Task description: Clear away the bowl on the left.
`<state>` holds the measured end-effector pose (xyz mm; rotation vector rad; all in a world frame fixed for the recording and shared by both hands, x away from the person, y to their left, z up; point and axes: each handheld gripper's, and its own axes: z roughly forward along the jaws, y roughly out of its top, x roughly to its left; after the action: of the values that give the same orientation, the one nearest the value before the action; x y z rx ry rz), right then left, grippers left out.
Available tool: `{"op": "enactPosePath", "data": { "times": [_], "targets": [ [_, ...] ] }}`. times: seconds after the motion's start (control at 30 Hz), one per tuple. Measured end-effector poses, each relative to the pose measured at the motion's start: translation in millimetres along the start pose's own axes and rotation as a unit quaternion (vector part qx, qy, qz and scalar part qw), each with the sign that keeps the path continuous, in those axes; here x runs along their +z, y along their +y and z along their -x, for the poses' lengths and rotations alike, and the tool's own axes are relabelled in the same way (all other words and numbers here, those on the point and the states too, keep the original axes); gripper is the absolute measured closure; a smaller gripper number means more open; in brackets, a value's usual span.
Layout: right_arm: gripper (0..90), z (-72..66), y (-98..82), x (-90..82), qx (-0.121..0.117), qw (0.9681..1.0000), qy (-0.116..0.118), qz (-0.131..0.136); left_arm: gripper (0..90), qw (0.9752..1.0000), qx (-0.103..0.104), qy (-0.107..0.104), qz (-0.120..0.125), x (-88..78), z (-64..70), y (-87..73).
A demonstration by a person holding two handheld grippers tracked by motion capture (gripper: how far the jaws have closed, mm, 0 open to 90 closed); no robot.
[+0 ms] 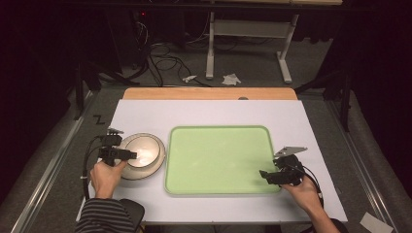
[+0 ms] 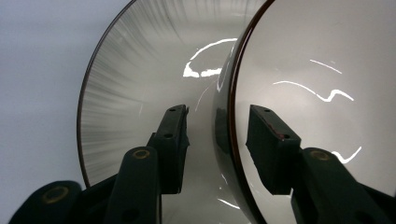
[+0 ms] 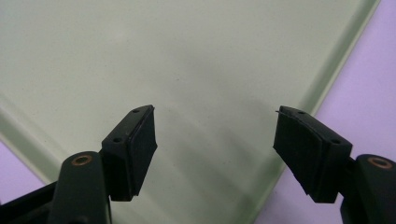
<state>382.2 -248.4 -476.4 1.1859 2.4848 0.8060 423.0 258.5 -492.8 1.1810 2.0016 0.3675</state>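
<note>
Barely started: my left hand-held gripper (image 1: 130, 155) straddles the bowl (image 1: 145, 150) rim without clamping yet, right hand-held gripper (image 1: 266, 174) hangs released over the empty tray (image 1: 218, 187).

text: none readable | labels: none | brands: none | numbers: none | signs: none on any surface

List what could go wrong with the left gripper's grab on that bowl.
1. The left gripper straddles the rim of the bowl, its jaws not visibly pressing yet; a shallow bite on the glossy wall might slip.
2. The bowl sits on a plate; lifting by one edge may tip it or drag the plate.
3. The green tray lies close beside, so a swing could knock its rim.
</note>
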Motion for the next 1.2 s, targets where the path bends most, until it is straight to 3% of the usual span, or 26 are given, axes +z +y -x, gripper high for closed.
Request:
{"op": "enactPosePath", "data": {
  "times": [0.4,1.2],
  "targets": [
    [31.3,-0.6,0.6,1.3,-0.001,1.0,-0.002,-0.001,71.2,0.9999,-0.009,-0.011,-0.009,0.8,-0.4,0.9],
    [31.3,-1.2,0.3,1.5,-0.003,1.0,-0.002,-0.003,79.5,0.9993,-0.025,-0.028,-0.007,-2.7,-0.9,3.7]
  ]
}}
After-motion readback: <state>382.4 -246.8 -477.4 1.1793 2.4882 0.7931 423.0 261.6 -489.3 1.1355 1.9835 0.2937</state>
